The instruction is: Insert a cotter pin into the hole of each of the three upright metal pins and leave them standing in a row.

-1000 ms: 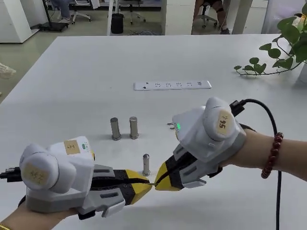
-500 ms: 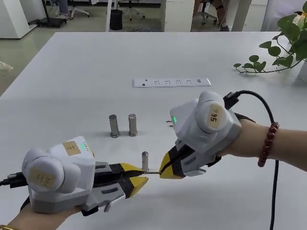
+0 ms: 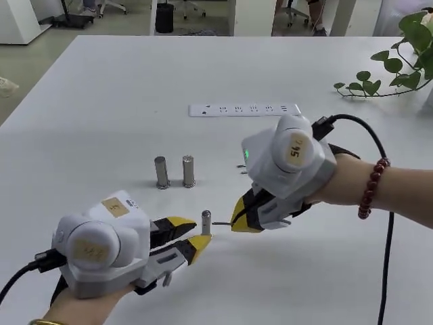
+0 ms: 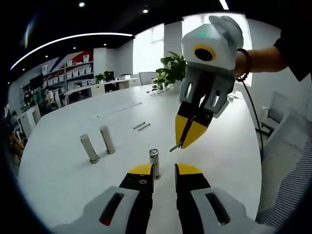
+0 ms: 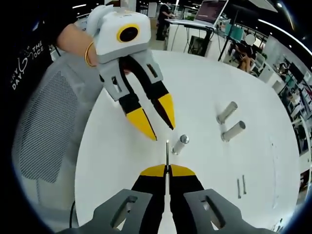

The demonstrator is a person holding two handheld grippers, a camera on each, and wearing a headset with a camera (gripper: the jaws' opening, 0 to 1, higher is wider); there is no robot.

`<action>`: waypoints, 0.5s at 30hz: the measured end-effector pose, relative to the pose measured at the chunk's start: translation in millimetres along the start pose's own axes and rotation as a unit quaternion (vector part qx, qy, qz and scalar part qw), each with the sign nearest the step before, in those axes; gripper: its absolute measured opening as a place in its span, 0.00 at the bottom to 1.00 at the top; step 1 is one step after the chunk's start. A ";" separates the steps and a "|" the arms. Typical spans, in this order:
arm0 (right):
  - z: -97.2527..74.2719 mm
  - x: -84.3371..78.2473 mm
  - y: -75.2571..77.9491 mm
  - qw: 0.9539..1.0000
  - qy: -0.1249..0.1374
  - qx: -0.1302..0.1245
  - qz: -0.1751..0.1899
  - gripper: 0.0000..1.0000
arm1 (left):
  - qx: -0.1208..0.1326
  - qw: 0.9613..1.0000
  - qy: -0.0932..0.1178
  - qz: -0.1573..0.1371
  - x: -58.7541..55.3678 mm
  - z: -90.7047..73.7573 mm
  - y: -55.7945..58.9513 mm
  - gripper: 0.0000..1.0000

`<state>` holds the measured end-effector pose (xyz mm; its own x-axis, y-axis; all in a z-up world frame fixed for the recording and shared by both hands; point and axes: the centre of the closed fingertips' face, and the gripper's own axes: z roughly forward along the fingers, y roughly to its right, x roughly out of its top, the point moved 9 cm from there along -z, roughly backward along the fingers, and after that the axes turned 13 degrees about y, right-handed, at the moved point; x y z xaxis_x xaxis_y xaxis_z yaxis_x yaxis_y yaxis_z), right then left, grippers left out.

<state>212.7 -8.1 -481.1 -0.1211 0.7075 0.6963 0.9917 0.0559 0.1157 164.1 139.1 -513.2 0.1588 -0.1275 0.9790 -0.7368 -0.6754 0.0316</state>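
Observation:
Three metal pins stand upright on the white table. Two stand side by side point(image 3: 161, 172) point(image 3: 189, 170), and a shorter one, the near pin point(image 3: 206, 222), stands in front. My left gripper point(image 3: 191, 233) is open, its yellow tips just left of the near pin point(image 4: 154, 161). My right gripper point(image 3: 237, 221) is shut on a thin cotter pin point(image 3: 220, 223) that points level at the near pin from the right. In the right gripper view the cotter pin point(image 5: 167, 152) ends close to the near pin point(image 5: 180, 144), with the left gripper point(image 5: 156, 122) beyond it.
Two loose cotter pins point(image 3: 241, 167) lie behind my right gripper. A white power strip point(image 3: 243, 109) lies farther back, and a potted plant point(image 3: 399, 57) is at the far right. A black cable point(image 3: 389, 223) trails from my right gripper.
My left gripper's jaws have opened and its tips have come up beside the near pin. The right gripper has kept the cotter pin and brought its tip close to that pin.

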 end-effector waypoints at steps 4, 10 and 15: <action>1.2 -3.5 5.0 1.000 -0.004 -0.001 -0.002 0.00 | 0.012 1.000 -0.001 -0.011 -5.3 6.5 -1.5 0.14; 1.2 -8.6 12.9 1.000 -0.007 -0.004 -0.005 0.00 | 0.034 0.999 -0.002 -0.013 -8.6 13.9 -4.4 0.14; 2.8 -11.2 18.2 1.000 -0.004 -0.003 -0.001 0.00 | 0.045 0.999 -0.007 -0.024 -12.3 21.0 -5.4 0.13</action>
<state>232.2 -13.0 -488.8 -0.1234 0.7134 0.6898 0.9911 0.0531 0.1223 179.9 129.0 -529.6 0.2020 -0.1035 0.9739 -0.6660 -0.7436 0.0591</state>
